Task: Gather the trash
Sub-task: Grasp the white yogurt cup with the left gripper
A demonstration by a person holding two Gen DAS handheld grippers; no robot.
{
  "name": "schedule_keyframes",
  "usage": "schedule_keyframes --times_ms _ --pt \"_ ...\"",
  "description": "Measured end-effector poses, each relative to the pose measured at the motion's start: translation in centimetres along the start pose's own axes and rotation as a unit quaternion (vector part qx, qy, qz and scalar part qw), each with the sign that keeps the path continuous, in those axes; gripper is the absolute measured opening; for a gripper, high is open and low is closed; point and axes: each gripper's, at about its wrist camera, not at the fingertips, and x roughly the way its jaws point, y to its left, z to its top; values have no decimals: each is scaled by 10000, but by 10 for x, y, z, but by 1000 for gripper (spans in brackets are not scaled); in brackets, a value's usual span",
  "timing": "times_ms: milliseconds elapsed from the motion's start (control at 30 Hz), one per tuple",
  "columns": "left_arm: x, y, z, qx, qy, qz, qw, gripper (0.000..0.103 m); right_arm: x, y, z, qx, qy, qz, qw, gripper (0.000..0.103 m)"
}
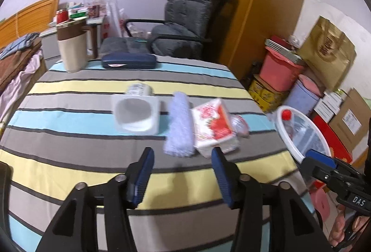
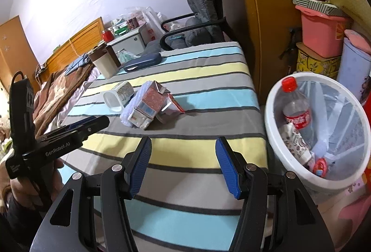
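1. Both tools over the near edge of the striped desk point(image 1: 69, 136), tipped down toward the clutter in the middle.
2. Left tool point(image 1: 183, 171): jaws well apart, nothing between the pads, bare cloth below.
3. Right tool point(image 2: 183, 166): jaws wide, likewise empty.
4. Trash left on the desk: red-and-white carton point(image 1: 215, 127), lying flat, long axis running near-to-far; crumpled red wrapper point(image 1: 241, 124) touching its right side.
5. Just left of the carton, a pale cloth roll point(image 1: 179, 124), also lying near-to-far; further left a white cup point(image 1: 136, 113) on its side, mouth toward the near edge. Whether those count as trash, hard to say.
6. Bin point(image 2: 317, 131) off the desk's right edge, already holding a red-capped bottle point(image 2: 296, 110) and scraps.
7. Key relation: carton straight ahead and slightly right of the left tool, near it; from the right tool, ahead and to the left, farther off.
8. Likely call: left tool nearer, jaws across the carton's short width, then a carry rightward to the bin.
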Motion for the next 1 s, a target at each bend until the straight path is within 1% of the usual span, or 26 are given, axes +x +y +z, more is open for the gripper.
schedule_keyframes --times_ms 67,133,200,267,400,500,667,767,833,933,1000 --pt "3 9 4 -49 -18 90 9999 53 3 4 3 -28 6 28 10000 59" --pt "7 17 8 -93 -36 189 9998 59 6 6 4 -42 23 61 10000 59" --pt "10 26 12 -157 -55 216 9996 63 10 9 7 -70 40 118 9999 59" --pt "16 34 17 -187 -53 319 9993 64 15 14 9 -88 74 194 9997 59" --pt "32 43 28 -205 5 380 9991 69 24 21 12 -118 129 295 9994 59" --pt "43 45 34 -170 36 396 9991 78 29 23 13 -127 157 320 9993 59" --pt "57 47 41 -163 81 450 9988 78 35 23 14 -74 221 352 9991 59" --pt "64 53 46 -270 126 355 9989 78 38 23 14 -39 286 403 9988 59" --pt "66 56 46 -297 146 355 9988 64 41 26 15 -26 323 442 9985 59" --pt "62 59 43 -348 129 333 9988 64 46 29 16 34 389 543 9978 59" --pt "54 61 39 -375 50 363 9986 64 49 30 16 100 438 616 9971 59"
